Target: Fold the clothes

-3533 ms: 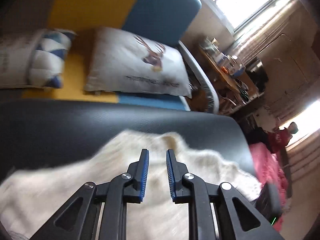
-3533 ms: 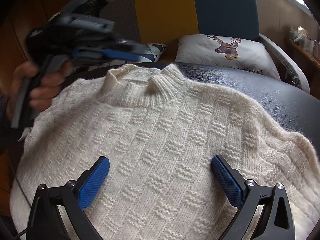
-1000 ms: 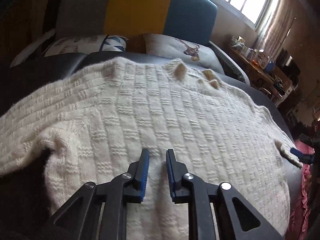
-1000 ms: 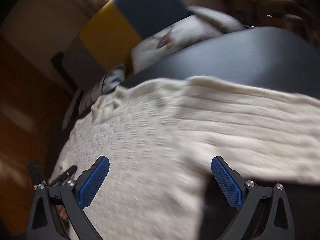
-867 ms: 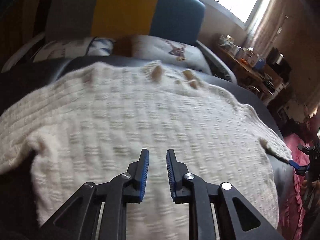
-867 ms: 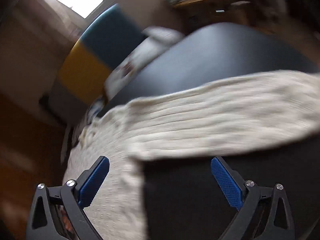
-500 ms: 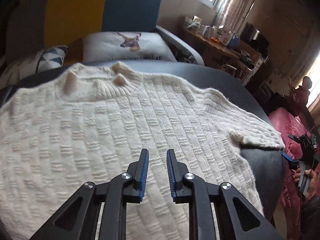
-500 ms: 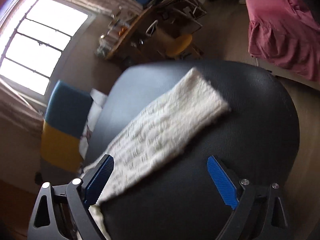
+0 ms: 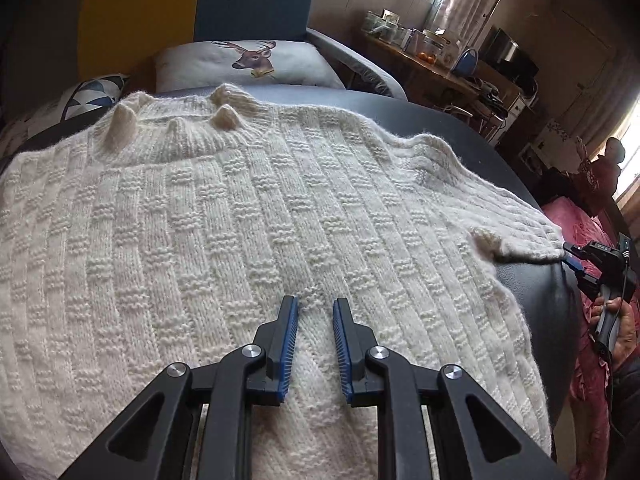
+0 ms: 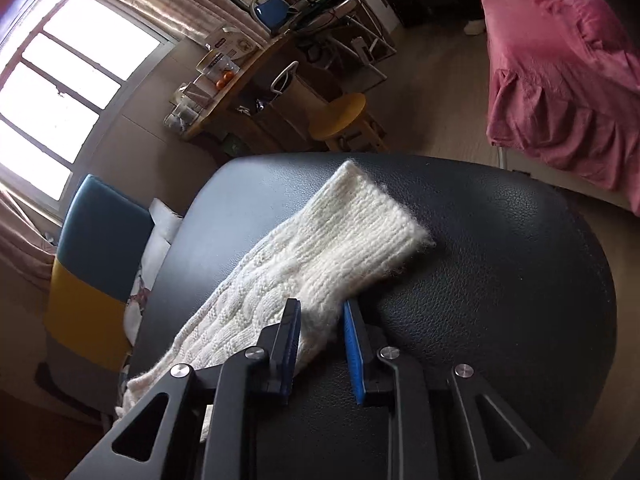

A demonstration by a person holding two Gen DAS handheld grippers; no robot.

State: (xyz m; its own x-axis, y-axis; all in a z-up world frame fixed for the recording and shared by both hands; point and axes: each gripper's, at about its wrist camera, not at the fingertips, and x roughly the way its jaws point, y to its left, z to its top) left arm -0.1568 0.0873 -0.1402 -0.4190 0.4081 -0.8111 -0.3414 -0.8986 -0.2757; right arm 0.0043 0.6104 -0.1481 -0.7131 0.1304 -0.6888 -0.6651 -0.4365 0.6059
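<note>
A cream knit sweater (image 9: pixel 248 216) lay spread flat, front up, over a black padded table (image 10: pixel 500 280), neck toward the far edge by the sofa. Collar (image 9: pixel 176 124) was rumpled, w/ a few little peaks sticking up.

Left gripper (image 9: pixel 314 320) hung just above the lower-middle of the sweater body; jaws were nearly together w/ a narrow gap, nothing between them. Can't tell if the tips touched the knit.

Right sleeve (image 10: pixel 312 264) stretched out across the table toward its right edge, ribbed cuff (image 10: pixel 372 216) lying flat on the black top. Right gripper (image 10: pixel 320 320) sat at the near edge of that sleeve, partway along it. Jaws were narrowly apart w/ the sleeve edge between them; left pad was against the knit, right pad beside it, so can't say for sure it was clamped. In the left view the same gripper showed at the table's right side, held in a hand (image 9: pixel 622 328).

Behind the table: a blue and yellow sofa (image 9: pixel 248 0), a deer-print pillow (image 9: pixel 248 60), a cluttered wooden desk (image 9: pixel 432 64). Pink bedding (image 10: pixel 560 72) was off to the right.
</note>
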